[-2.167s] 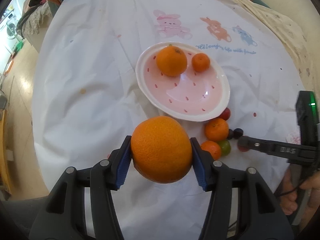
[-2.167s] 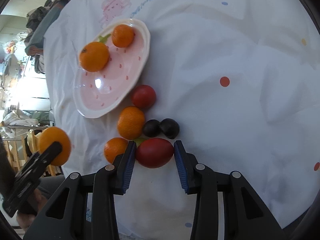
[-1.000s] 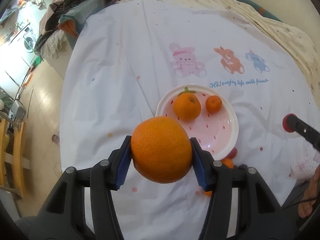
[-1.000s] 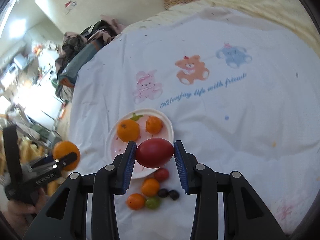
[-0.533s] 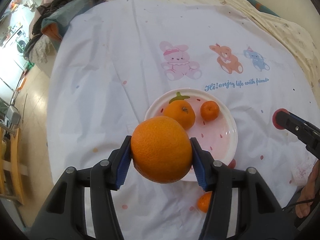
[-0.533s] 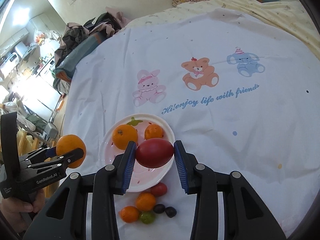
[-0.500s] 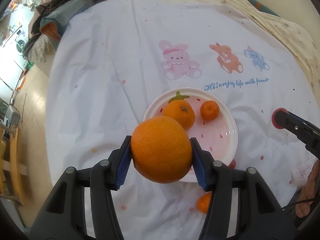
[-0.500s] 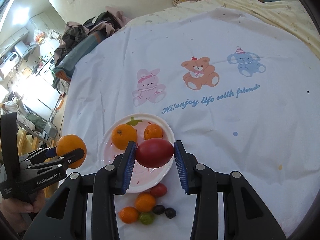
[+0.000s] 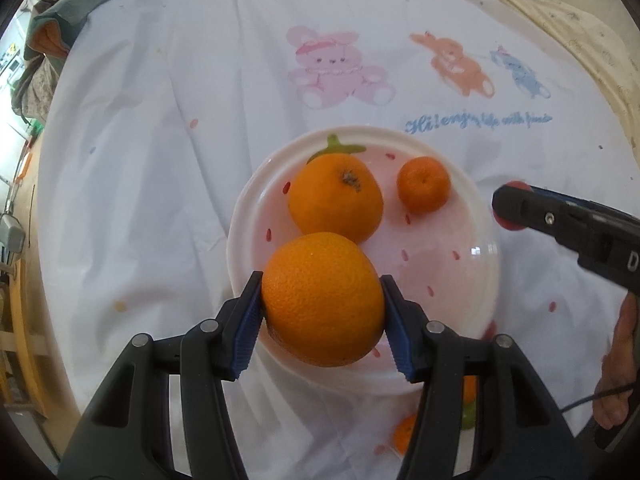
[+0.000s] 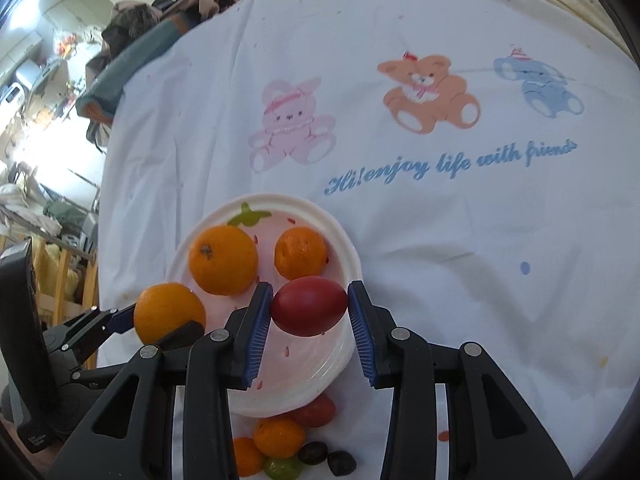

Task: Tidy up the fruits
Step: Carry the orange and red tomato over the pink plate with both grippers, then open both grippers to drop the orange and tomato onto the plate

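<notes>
Since half a second ago both grippers have come closer to the pink plate (image 9: 486,280), which now fills more of each view. The left gripper (image 9: 322,312) has its jaws pinching a large orange (image 9: 323,298), held over the plate's near left rim. The right gripper (image 10: 309,312) has its jaws pinching a red oval fruit (image 10: 309,306), held over the plate's near right part; in the left wrist view the right gripper's tip appears just off the plate's right edge, with a sliver of red showing behind it.

The plate is white-rimmed with a pink, strawberry-patterned inside and a green leaf mark at its far edge. It holds two fruits: a medium orange (image 9: 335,199) at the far left, and a small tangerine (image 9: 423,190) at the far right, the two apart from each other.

Nearer than the plate, on the white tablecloth (image 10: 460,240), lies a loose cluster: a red fruit (image 10: 316,410) touching the plate's near rim, two small oranges (image 10: 279,436) beside it, a green fruit (image 10: 283,468), and two dark plums (image 10: 328,458). The cloth carries printed animals, a pink rabbit (image 10: 290,122), an orange bear and a blue elephant, over blue script lettering.
</notes>
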Demonstrator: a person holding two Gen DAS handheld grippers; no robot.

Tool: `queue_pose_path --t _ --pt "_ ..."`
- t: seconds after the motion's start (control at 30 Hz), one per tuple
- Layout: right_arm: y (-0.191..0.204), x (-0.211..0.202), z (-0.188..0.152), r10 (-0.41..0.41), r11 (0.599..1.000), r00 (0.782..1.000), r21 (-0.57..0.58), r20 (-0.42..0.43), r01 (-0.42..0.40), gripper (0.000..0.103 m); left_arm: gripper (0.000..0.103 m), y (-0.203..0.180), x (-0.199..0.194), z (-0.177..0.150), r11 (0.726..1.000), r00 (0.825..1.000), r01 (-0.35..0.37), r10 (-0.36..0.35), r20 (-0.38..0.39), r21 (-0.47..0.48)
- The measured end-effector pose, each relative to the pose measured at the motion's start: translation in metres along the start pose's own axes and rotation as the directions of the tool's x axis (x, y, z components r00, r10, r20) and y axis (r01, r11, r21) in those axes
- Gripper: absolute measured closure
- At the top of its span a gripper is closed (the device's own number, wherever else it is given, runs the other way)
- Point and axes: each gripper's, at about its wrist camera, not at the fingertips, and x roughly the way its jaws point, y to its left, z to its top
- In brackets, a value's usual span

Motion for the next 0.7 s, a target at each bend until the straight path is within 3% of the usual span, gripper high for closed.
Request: queue_pose_path --t 0.2,0.6,0.67,0.7 --pt "-0.007 0.019 -0.005 0.014 0.999 0.998 0.041 -0.059 -0.011 0.062 0.051 0.008 0.015 0.002 0.998 0.999 0.023 -0.026 -0.044 -0.057" --pt "-0.009 0.025 -0.008 -0.018 0.999 0.997 0.05 -0.074 0.021 0.061 0.05 0.003 0.02 0.005 0.999 0.999 0.016 -0.017 -0.046 -0.034" --pt "-0.011 0.025 -0.008 -0.021 0.998 0.997 0.055 -0.073 0.025 0.06 0.038 0.001 0.017 0.006 1.0 0.999 -0.008 0.008 -0.031 -0.02" --pt "-0.012 0.025 -0.008 -0.016 0.998 0.997 0.061 -0.072 0.021 0.06 0.023 -0.001 0.015 0.007 1.0 1.0 -0.022 0.022 -0.019 -0.01"
